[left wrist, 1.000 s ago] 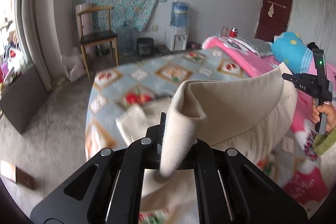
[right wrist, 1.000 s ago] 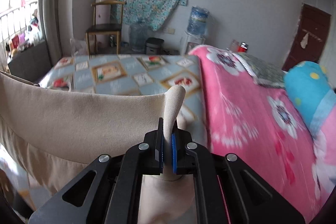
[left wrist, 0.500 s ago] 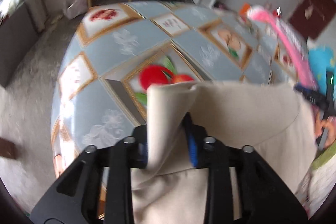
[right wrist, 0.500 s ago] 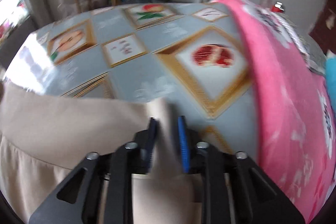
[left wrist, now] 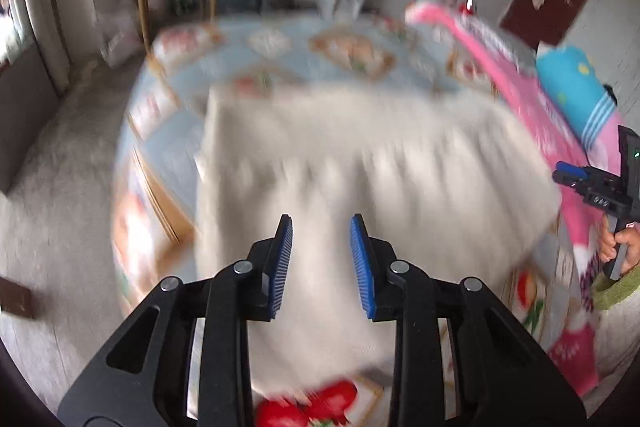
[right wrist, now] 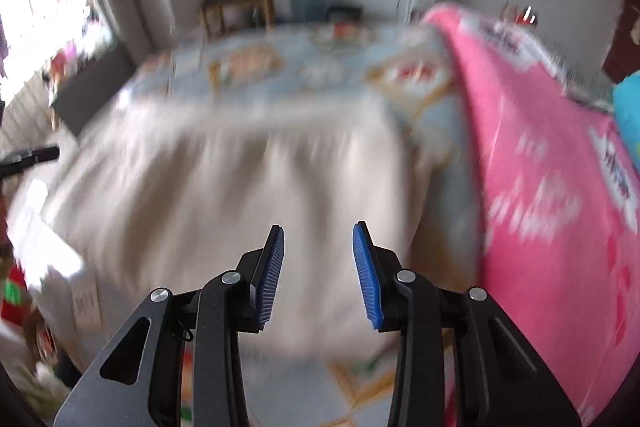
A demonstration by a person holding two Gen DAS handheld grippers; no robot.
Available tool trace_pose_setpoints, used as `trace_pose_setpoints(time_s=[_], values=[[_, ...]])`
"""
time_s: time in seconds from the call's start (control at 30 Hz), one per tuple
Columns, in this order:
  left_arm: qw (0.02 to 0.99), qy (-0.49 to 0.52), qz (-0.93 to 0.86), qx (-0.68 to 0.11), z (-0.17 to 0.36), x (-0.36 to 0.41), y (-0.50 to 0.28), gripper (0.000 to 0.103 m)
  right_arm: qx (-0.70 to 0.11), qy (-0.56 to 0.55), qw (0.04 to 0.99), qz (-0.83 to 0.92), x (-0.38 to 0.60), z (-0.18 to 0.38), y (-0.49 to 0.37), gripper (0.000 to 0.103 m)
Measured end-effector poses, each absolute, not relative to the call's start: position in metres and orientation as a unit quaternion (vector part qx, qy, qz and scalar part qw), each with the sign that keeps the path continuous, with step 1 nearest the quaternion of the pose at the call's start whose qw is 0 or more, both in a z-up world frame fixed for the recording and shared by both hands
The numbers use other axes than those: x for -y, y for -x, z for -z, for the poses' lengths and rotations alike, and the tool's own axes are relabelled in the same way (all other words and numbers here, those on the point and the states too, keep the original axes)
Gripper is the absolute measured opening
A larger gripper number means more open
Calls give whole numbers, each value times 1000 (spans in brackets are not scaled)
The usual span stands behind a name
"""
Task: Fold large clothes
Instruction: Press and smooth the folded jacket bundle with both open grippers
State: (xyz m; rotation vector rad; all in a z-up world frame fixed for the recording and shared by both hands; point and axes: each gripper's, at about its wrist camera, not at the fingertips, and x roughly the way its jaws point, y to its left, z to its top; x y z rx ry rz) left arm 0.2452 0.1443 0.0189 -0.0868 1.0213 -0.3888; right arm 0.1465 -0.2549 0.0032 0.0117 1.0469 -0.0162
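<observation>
Both your left tool [left wrist: 322, 259] and right tool [right wrist: 318, 269] gape empty, jaws just opened, leaving the beige fabric garment [left wrist: 360, 179] lying folded on the patterned bed [left wrist: 280, 67].

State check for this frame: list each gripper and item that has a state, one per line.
left gripper: open, nothing between its pads
right gripper: open, nothing between its pads
beige garment: released, lying spread on the patterned bed cover, folded edge away from the cameras
pink blanket: bunched beside the garment
</observation>
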Motion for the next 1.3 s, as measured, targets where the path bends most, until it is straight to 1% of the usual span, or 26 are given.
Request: trace_pose_setpoints(time_s=[0.03, 0.1, 0.13, 0.17, 0.23, 0.3, 0.37, 0.47, 0.5, 0.57, 0.63, 0.67, 0.73, 0.77, 0.87, 0.97, 1.0, 1.03, 1.07, 1.13, 1.2, 1.23, 1.27, 1.3], values=[[847, 41, 171, -501, -4, -146, -243, 29, -515, -18, 857, 15, 261, 17, -142, 35], [847, 46, 150, -508, 12, -157, -238, 29, -505, -51, 862, 13, 269, 16, -140, 35], [852, 47, 143, -501, 9, -162, -235, 29, -509, -52, 859, 22, 269, 11, -141, 35], [856, 39, 132, -498, 5, -163, -233, 27, -508, -33, 860, 40, 263, 0, -141, 35], [869, 26, 129, -478, -11, -166, -224, 27, -499, -2, 865, 50, 248, -16, -138, 35], [878, 23, 144, -456, -26, -161, -213, 27, -478, -15, 878, 28, 228, -34, -136, 35], [880, 25, 179, -440, -37, -141, -207, 28, -455, -32, 890, -18, 195, -43, -137, 35], [867, 17, 239, -437, -37, -95, -202, 33, -442, -3, 895, -62, 138, -30, -146, 35], [863, 6, 251, -438, -34, -80, -198, 33, -444, 2, 893, -73, 121, -21, -149, 35], [861, -19, 262, -435, -19, -52, -194, 34, -466, 5, 880, -92, 98, 5, -156, 35], [857, -58, 240, -452, 8, -35, -194, 35, -477, 35, 875, -75, 82, 23, -164, 35], [861, -58, 237, -446, 10, -34, -191, 35, -473, 40, 877, -74, 80, 21, -161, 35], [861, -52, 239, -446, 3, -35, -188, 35, -475, 32, 876, -72, 84, 11, -161, 35], [863, -51, 240, -442, -3, -38, -186, 35, -464, 33, 883, -63, 89, 1, -158, 35], [874, -27, 222, -431, -15, -62, -183, 35, -442, 43, 896, 19, 123, -16, -153, 35], [878, 7, 169, -448, -5, -98, -187, 33, -448, -1, 886, 118, 178, -9, -149, 35], [874, 25, 161, -459, 2, -109, -191, 37, -458, -1, 877, 143, 189, 0, -149, 35], [869, 54, 171, -461, 7, -119, -193, 37, -477, -2, 866, 148, 198, 14, -153, 38], [869, 70, 173, -458, 7, -124, -194, 37, -471, -13, 871, 138, 204, 19, -152, 38], [868, 81, 168, -461, 2, -127, -194, 35, -477, -22, 868, 133, 206, 8, -149, 38], [872, 78, 165, -454, -7, -130, -185, 36, -464, -28, 874, 143, 207, -7, -139, 39], [876, 79, 162, -447, -11, -134, -180, 38, -454, -31, 879, 144, 207, -16, -132, 41], [878, 79, 157, -444, -12, -136, -175, 45, -451, -39, 880, 144, 208, -15, -129, 50], [879, 77, 147, -447, -10, -139, -173, 51, -452, -52, 879, 144, 210, -14, -125, 55]])
